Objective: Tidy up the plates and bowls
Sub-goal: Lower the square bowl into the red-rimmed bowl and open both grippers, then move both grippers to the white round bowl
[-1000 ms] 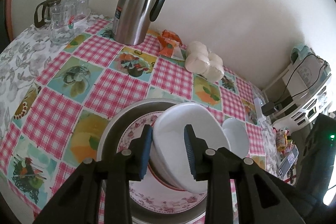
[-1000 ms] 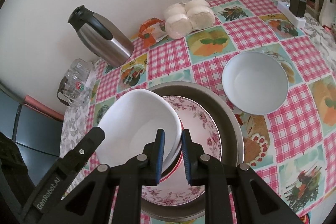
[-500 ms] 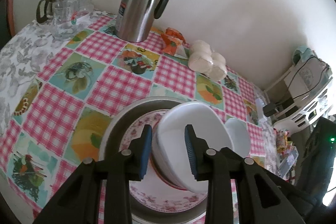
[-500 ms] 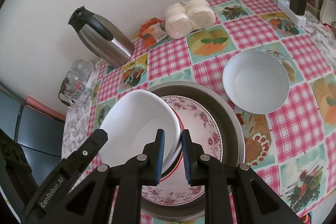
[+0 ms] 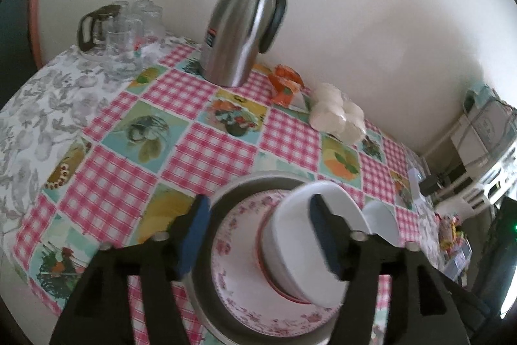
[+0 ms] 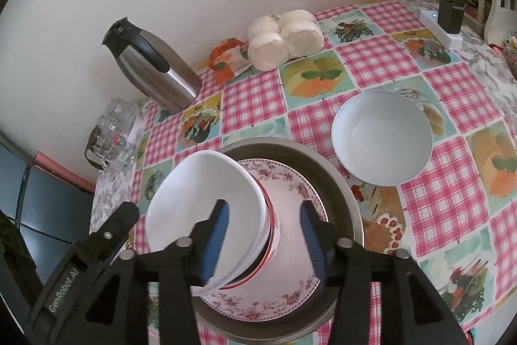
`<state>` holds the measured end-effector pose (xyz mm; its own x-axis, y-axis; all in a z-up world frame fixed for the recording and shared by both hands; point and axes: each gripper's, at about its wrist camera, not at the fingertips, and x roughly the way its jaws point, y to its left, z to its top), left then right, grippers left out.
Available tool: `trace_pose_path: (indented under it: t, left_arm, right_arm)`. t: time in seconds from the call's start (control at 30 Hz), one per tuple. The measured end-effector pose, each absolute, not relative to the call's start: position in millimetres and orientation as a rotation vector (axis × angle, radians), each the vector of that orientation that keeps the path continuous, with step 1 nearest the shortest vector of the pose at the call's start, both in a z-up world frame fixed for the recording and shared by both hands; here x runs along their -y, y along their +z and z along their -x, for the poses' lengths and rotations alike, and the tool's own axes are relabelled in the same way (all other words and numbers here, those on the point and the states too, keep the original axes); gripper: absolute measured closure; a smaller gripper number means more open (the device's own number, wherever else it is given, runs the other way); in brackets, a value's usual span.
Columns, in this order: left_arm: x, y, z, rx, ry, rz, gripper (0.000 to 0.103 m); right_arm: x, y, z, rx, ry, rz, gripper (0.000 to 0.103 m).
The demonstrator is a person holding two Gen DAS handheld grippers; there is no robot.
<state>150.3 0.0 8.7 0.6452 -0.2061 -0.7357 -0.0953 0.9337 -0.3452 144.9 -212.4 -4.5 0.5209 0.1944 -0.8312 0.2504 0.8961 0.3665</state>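
Both hand-held grippers opening | white bowl [image 6: 206,209] rim between jaws, unpressed

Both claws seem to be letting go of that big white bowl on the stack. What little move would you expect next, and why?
Probably both back straight off. The left gripper and right gripper are opening, pads off the white bowl, which leans on the red-rimmed bowl over the floral plate; retreating clears the way to the loose bowl.

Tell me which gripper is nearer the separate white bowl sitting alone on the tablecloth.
Right. The right gripper straddles the stacked bowl's rim, on the side facing the lone bowl. The left gripper works the stack's opposite side, further away. Both sets of fingers are opening.
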Motion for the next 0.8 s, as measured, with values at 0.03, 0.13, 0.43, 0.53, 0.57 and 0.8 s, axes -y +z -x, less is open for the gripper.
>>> trace_pose_path:
  t: [0.03,0.13,0.43,0.53,0.57,0.8]
  left_arm:
    - [-2.6,9.4,-149.6,-0.861,-0.045,0.373,0.02]
    - [-9.9,10.5,-148.3,-0.84,-0.006,0.378,0.017]
    - [-20.4,4.5,-149.1,-0.841,0.067,0.38,0.01]
    - [-22.7,2.8,-149.1,-0.843,0.08,0.386,0.009]
    - [-23.6,2.0,-149.1,-0.843,0.085,0.389,0.009]
    - [-33.5,3.4,-144.6,-0.789,0.147,0.401,0.0]
  right_arm:
    - [212.8,-3.2,-144.8,-1.028,-0.04,-0.476,0.045]
    - [213.6,-1.4,-144.1,-1.014,-0.047,-0.471,0.033]
    - [215.0,-0.8,-143.6,-0.993,-0.054,-0.467,0.004]
    - [215.0,0.8,-143.3,-0.983,-0.059,-0.458,0.0]
    - [214.8,1.1,-143.4,-0.982,-0.061,-0.453,0.0]
    - [214.9,0.6,-143.8,-0.985,-0.059,-0.454,0.0]
